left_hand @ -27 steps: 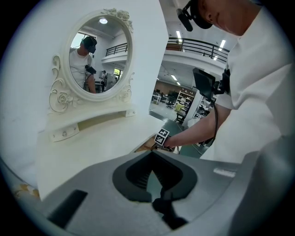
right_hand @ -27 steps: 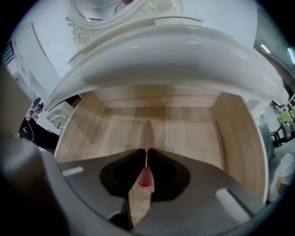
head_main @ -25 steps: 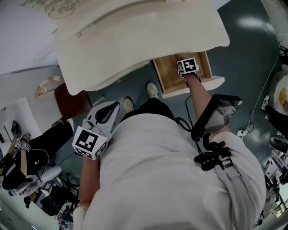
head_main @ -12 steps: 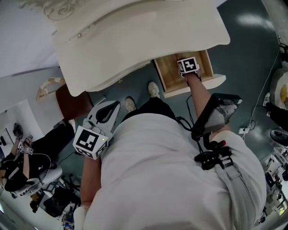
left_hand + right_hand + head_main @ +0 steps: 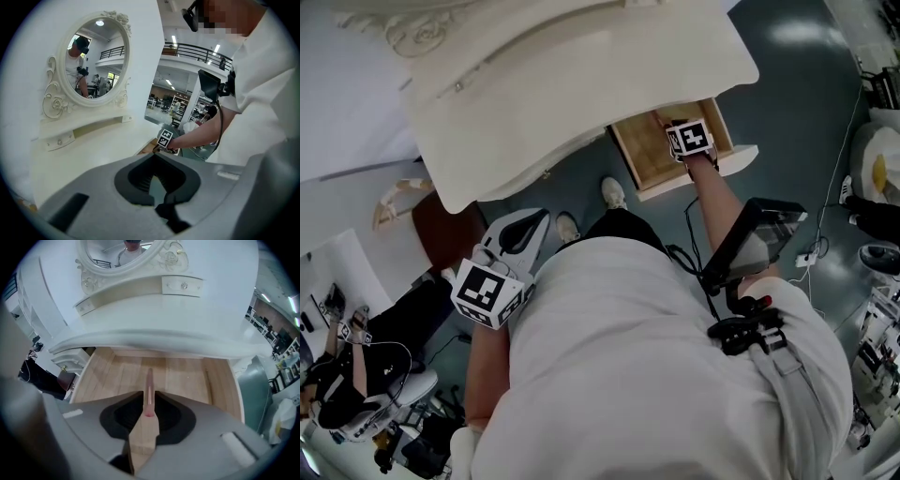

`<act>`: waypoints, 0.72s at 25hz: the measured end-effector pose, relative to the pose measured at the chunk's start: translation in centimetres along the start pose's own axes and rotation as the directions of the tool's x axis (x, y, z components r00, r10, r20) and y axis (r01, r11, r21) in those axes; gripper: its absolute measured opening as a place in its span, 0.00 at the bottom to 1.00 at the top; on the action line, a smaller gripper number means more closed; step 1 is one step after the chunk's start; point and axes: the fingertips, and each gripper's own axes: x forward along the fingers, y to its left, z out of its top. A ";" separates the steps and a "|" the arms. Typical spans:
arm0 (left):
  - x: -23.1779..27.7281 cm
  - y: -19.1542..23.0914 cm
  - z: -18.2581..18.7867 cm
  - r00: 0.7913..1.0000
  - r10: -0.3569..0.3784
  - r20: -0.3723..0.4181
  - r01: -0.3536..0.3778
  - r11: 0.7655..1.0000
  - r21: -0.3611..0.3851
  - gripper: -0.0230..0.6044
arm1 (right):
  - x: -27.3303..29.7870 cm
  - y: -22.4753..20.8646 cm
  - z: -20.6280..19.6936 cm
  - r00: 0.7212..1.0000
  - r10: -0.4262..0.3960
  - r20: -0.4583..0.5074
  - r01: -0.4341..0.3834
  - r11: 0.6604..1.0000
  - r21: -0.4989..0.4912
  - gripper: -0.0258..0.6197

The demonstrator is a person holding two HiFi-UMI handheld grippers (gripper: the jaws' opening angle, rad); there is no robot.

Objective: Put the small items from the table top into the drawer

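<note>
My right gripper (image 5: 149, 393) reaches into the open wooden drawer (image 5: 187, 380) under the white dressing table top (image 5: 154, 319). Its jaws are opening. A thin pink stick (image 5: 149, 380) lies lengthwise between them, over the drawer floor, with the pads off it. In the head view the marker cube covers the right gripper (image 5: 686, 127) above the drawer (image 5: 698, 173). My left gripper (image 5: 530, 223) hangs low at the person's left side, away from the table, shut with nothing in it. In its own view the left gripper (image 5: 154, 157) points toward the table and mirror (image 5: 93, 56).
The table top (image 5: 581, 84) overhangs the back of the drawer. A dark brown stool (image 5: 445, 211) stands left of the person's feet (image 5: 614, 192). Another person sits at the far left (image 5: 347, 366). Cables and equipment lie on the floor at the right (image 5: 862, 216).
The head view has shifted slightly. My right gripper stays in the drawer and my left gripper stays at the person's side.
</note>
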 end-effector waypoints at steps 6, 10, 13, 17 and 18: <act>-1.7 -1.0 0.1 0.998 -0.053 0.021 0.052 0.998 0.035 0.04 | -4.6 1.4 -0.2 0.998 -0.024 0.053 0.024 1.000 0.000 0.08; -2.9 -1.5 0.1 0.995 -0.089 0.037 0.087 0.994 0.069 0.04 | -7.9 2.5 -0.7 0.994 -0.047 0.098 0.046 0.999 0.014 0.04; -4.6 -1.9 -0.7 0.993 -0.109 0.042 0.105 0.991 0.089 0.04 | -10.1 4.6 -1.4 0.991 -0.053 0.126 0.052 0.999 0.016 0.04; -6.3 -2.3 -1.6 0.990 -0.132 0.044 0.127 0.986 0.110 0.04 | -12.8 7.6 -2.6 0.986 -0.051 0.161 0.050 0.999 0.009 0.04; -6.7 -2.4 -1.9 0.990 -0.137 0.045 0.131 0.985 0.115 0.04 | -13.5 8.4 -2.8 0.984 -0.053 0.170 0.053 0.999 0.007 0.04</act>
